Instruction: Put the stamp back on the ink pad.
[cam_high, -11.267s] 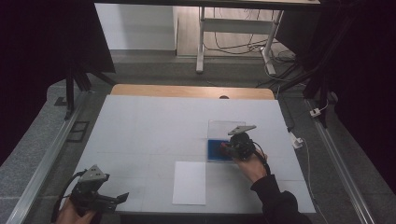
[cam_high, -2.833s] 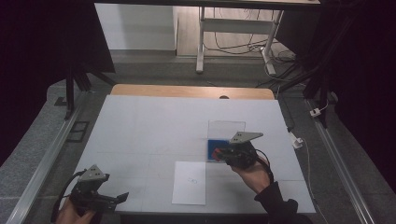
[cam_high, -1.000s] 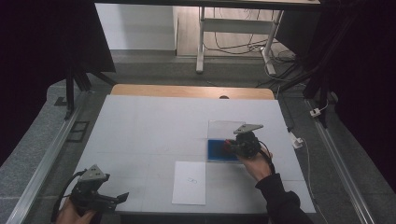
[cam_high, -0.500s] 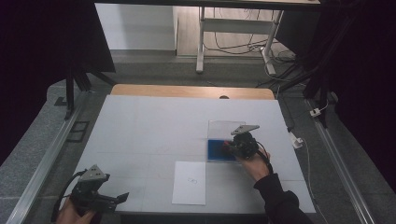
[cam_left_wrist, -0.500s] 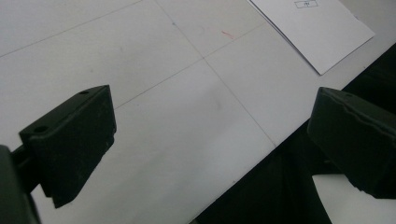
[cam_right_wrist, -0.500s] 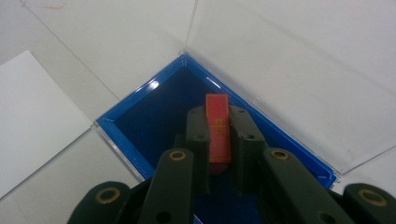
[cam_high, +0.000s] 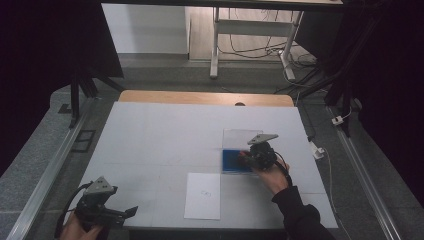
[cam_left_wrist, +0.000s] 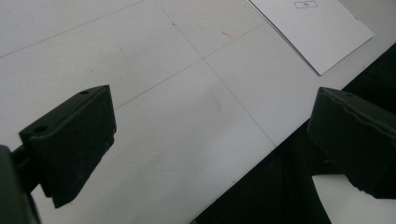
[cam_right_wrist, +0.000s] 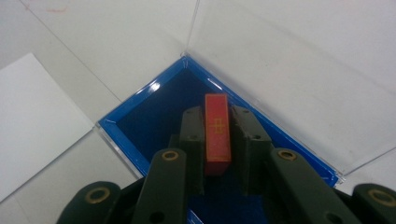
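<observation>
Red block (cam_right_wrist: 217, 133) upright over open blue case (cam_right_wrist: 154, 116).

1. Red stamp (cam_right_wrist: 217, 133): orange-red face with a thin yellow line pattern and a yellow edge, darker red at its near end.
2. Blue box (cam_right_wrist: 154, 112): bright blue rim, deep navy inside; clear lid (cam_right_wrist: 299, 60), see-through with pale glinting edges.
3. White sheet (cam_high: 203, 195): plain white, one small dark mark near its middle.
4. Worktop (cam_high: 165, 135): pale grey-white, crossed by thin grey lines, a small red fleck in the left gripper view; tan wooden strip along the far edge.
5. Right gripper (cam_right_wrist: 217, 140): black jaws, dull brass-coloured rivets.
6. Left gripper (cam_left_wrist: 215, 140): matt black jaws.
</observation>
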